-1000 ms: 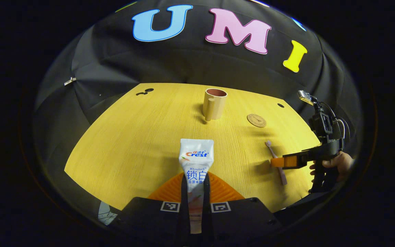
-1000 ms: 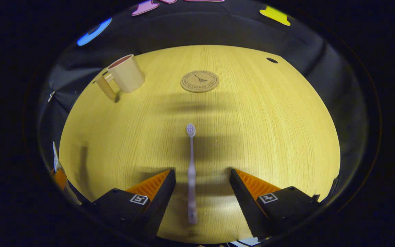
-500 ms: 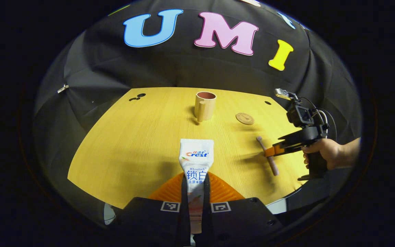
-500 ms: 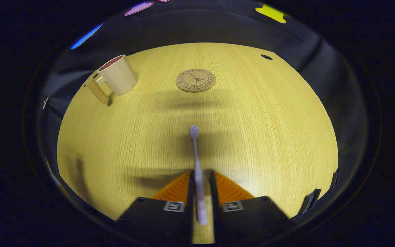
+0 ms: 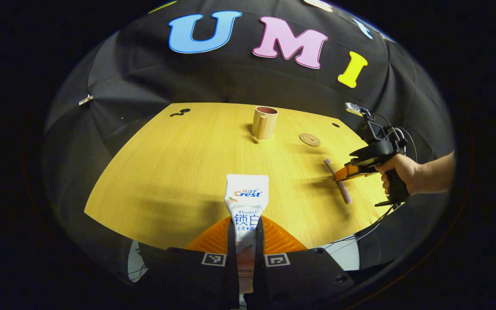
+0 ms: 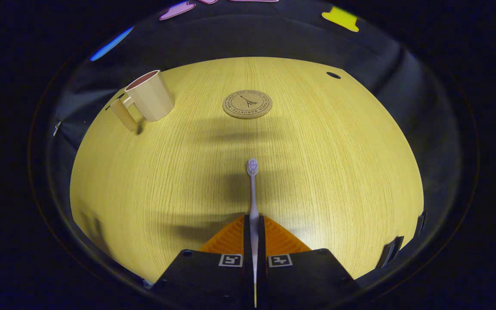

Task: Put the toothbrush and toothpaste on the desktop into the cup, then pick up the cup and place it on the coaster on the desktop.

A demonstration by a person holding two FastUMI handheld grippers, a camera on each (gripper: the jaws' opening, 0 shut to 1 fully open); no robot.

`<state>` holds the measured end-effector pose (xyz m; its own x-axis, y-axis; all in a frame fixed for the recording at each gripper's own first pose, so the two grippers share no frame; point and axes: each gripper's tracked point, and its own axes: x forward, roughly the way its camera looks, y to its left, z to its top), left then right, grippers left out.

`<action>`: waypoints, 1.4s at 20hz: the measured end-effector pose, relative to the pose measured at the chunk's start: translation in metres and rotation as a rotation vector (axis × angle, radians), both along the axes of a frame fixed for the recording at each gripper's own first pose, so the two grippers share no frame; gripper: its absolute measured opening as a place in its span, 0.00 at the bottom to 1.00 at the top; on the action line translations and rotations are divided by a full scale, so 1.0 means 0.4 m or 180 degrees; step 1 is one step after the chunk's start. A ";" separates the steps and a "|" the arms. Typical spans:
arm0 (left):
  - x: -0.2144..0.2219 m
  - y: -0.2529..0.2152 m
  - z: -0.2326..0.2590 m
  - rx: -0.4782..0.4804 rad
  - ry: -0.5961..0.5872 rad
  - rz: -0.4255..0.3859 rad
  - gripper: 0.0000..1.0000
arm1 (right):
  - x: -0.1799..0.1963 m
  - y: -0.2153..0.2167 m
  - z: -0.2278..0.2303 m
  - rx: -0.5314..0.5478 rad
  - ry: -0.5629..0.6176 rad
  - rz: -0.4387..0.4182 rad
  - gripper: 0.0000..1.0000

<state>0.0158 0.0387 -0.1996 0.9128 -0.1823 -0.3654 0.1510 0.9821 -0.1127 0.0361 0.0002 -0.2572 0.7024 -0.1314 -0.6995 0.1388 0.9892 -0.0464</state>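
Clamping the toothpaste [image 5: 246, 202] at bottom centre of the left gripper view, the left tongs [image 5: 246, 241] press both fingers on the tube above the counter [image 5: 166, 172]. Upper centre stands the cup [image 5: 265, 122], the coaster [image 5: 309, 139] just right of it. At right, a hand [image 5: 396, 170] holds the right tongs [image 6: 254, 241], closed on the toothbrush [image 6: 252, 189], whose head points toward the coaster in the right gripper view.

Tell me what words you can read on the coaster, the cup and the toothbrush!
On the coaster: a ring of letters around a tower drawing, too small to read.
On the cup: no words visible.
On the toothbrush: no words visible.
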 end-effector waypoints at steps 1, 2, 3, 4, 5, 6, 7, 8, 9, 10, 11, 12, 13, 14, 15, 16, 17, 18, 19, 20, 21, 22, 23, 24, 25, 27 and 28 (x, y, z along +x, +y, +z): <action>0.003 -0.001 0.000 -0.0008 0.0007 -0.0024 0.18 | -0.006 0.016 0.012 0.0080 -0.0047 0.0078 0.07; 0.004 -0.006 0.007 -0.0038 -0.0008 -0.0088 0.18 | -0.015 0.009 0.024 0.0023 -0.0108 0.0130 0.07; 0.003 -0.012 0.026 -0.0088 -0.0067 -0.0133 0.18 | -0.023 0.001 0.039 -0.0055 -0.0168 0.0194 0.07; 0.008 -0.015 0.046 -0.0130 -0.0134 -0.0156 0.18 | -0.037 0.000 0.054 -0.0109 -0.0216 0.0255 0.07; 0.015 -0.018 0.055 -0.0150 -0.0183 -0.0173 0.18 | -0.051 0.001 0.069 -0.0131 -0.0250 0.0318 0.07; 0.024 -0.019 0.069 -0.0149 -0.0238 -0.0178 0.18 | -0.062 0.001 0.080 -0.0126 -0.0288 0.0370 0.07; 0.034 -0.018 0.082 -0.0132 -0.0290 -0.0172 0.18 | -0.071 0.001 0.091 -0.0093 -0.0324 0.0402 0.07; 0.047 -0.017 0.097 -0.0105 -0.0331 -0.0150 0.18 | -0.081 0.002 0.098 -0.0043 -0.0337 0.0413 0.07; 0.057 -0.015 0.104 -0.0086 -0.0358 -0.0116 0.18 | -0.090 0.004 0.104 0.0028 -0.0338 0.0427 0.07; 0.065 -0.016 0.120 -0.0094 -0.0401 -0.0095 0.18 | -0.093 0.001 0.115 0.0067 -0.0359 0.0445 0.07; 0.074 -0.024 0.133 -0.0122 -0.0449 -0.0084 0.18 | -0.092 -0.006 0.126 0.0076 -0.0387 0.0465 0.07; 0.090 -0.033 0.147 -0.0142 -0.0471 -0.0072 0.18 | -0.092 -0.014 0.137 0.0088 -0.0406 0.0478 0.07; 0.105 -0.036 0.156 -0.0149 -0.0487 -0.0048 0.18 | -0.093 -0.018 0.149 0.0139 -0.0420 0.0485 0.07; 0.117 -0.038 0.169 -0.0159 -0.0521 -0.0018 0.18 | -0.093 -0.023 0.161 0.0194 -0.0425 0.0475 0.07; 0.133 -0.043 0.186 -0.0185 -0.0575 0.0006 0.18 | -0.092 -0.025 0.179 0.0230 -0.0466 0.0500 0.07; 0.148 -0.048 0.204 -0.0218 -0.0619 0.0021 0.18 | -0.090 -0.030 0.197 0.0227 -0.0511 0.0538 0.07; 0.172 -0.061 0.217 -0.0247 -0.0660 0.0026 0.18 | -0.093 -0.032 0.212 0.0240 -0.0535 0.0574 0.07; 0.191 -0.065 0.233 -0.0284 -0.0697 0.0030 0.18 | -0.094 -0.029 0.230 0.0288 -0.0568 0.0600 0.07; 0.208 -0.071 0.252 -0.0321 -0.0748 0.0047 0.18 | -0.093 -0.027 0.249 0.0352 -0.0609 0.0613 0.07; 0.228 -0.074 0.274 -0.0357 -0.0797 0.0062 0.18 | -0.090 -0.025 0.261 0.0404 -0.0636 0.0628 0.07; 0.248 -0.080 0.291 -0.0394 -0.0843 0.0072 0.18 | -0.087 -0.029 0.270 0.0426 -0.0654 0.0644 0.07; 0.269 -0.086 0.315 -0.0432 -0.0903 0.0076 0.18 | -0.084 -0.032 0.280 0.0431 -0.0668 0.0674 0.07; 0.293 -0.093 0.338 -0.0470 -0.0962 0.0078 0.18 | -0.079 -0.035 0.288 0.0427 -0.0676 0.0699 0.07; 0.316 -0.098 0.358 -0.0508 -0.1010 0.0082 0.18 | -0.074 -0.040 0.292 0.0434 -0.0675 0.0716 0.07; 0.337 -0.104 0.377 -0.0551 -0.1053 0.0092 0.18 | -0.067 -0.044 0.298 0.0469 -0.0675 0.0715 0.07; 0.379 -0.112 0.415 -0.0673 -0.1158 0.0159 0.18 | -0.046 -0.038 0.308 0.0652 -0.0696 0.0663 0.07; 0.401 -0.114 0.430 -0.0739 -0.1198 0.0208 0.18 | -0.033 -0.035 0.318 0.0732 -0.0725 0.0637 0.07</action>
<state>0.1764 -0.0067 -0.0275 0.9867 -0.1579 0.0383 0.1622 0.9460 -0.2805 0.0228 -0.0137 -0.1301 0.8392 0.1663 -0.5178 -0.0770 0.9788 0.1896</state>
